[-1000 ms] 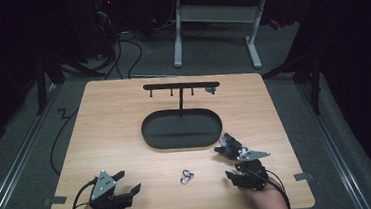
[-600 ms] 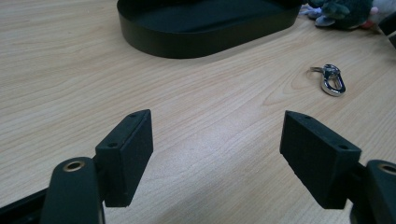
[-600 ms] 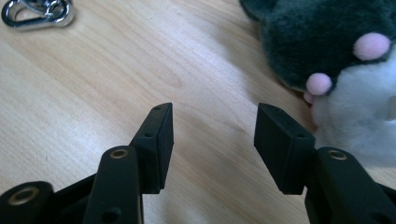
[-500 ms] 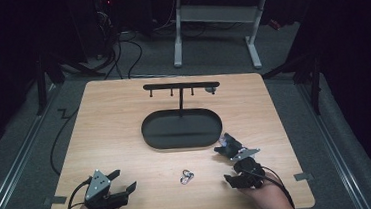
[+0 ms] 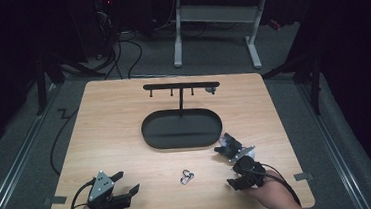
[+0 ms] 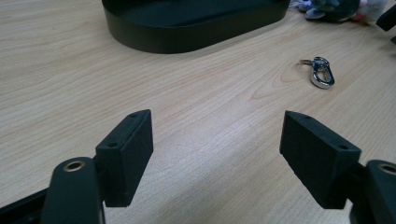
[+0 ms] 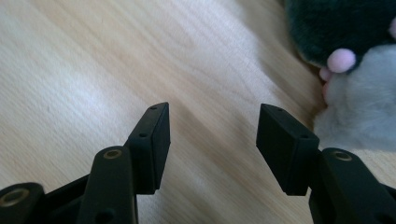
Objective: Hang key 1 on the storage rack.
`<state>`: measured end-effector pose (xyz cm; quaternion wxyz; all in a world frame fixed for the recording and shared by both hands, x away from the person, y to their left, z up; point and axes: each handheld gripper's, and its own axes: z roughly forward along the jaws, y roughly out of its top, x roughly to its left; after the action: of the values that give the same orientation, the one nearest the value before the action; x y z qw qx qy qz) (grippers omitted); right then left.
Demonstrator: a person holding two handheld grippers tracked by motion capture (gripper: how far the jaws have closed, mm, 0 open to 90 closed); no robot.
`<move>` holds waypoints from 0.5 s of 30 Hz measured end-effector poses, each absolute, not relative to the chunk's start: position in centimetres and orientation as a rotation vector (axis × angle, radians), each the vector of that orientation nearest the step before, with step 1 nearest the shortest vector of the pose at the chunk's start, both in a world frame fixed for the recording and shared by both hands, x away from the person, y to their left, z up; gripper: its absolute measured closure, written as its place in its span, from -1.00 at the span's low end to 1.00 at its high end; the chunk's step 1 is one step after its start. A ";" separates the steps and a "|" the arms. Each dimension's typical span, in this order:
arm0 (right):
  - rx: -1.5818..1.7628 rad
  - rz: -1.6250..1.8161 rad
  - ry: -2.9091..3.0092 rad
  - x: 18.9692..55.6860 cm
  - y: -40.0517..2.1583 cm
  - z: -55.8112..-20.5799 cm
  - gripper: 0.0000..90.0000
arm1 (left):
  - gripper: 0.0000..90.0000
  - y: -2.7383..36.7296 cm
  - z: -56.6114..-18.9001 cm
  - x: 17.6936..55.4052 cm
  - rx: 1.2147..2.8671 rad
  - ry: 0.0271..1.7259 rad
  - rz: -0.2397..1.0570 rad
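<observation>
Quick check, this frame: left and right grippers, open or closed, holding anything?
Left gripper: open, fingers wide apart, nothing between them.
Right gripper: open, empty, beside the plush toy.

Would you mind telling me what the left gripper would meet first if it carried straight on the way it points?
Probably bare table: the left gripper is open and aimed low. Beyond that lies the black oval base; the key clip sits off to one side.
</observation>
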<state>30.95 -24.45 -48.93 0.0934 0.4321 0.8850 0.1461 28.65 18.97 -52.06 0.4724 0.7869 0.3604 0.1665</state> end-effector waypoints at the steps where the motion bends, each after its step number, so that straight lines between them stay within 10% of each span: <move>1: 1.282 0.434 2.626 31.0 -24.4 -48.9 -0.01 | -0.41 19.0 -52.1 28.6 1.926 0.882 0.407; 15: 1.302 0.314 2.723 31.6 -25.3 -47.1 -0.21 | -0.41 19.1 -52.0 28.7 1.931 0.871 0.404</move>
<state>31.58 -25.32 -47.13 0.0535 0.4286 0.8960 0.1034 28.67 19.06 -52.01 0.4728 0.7889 0.3560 0.1652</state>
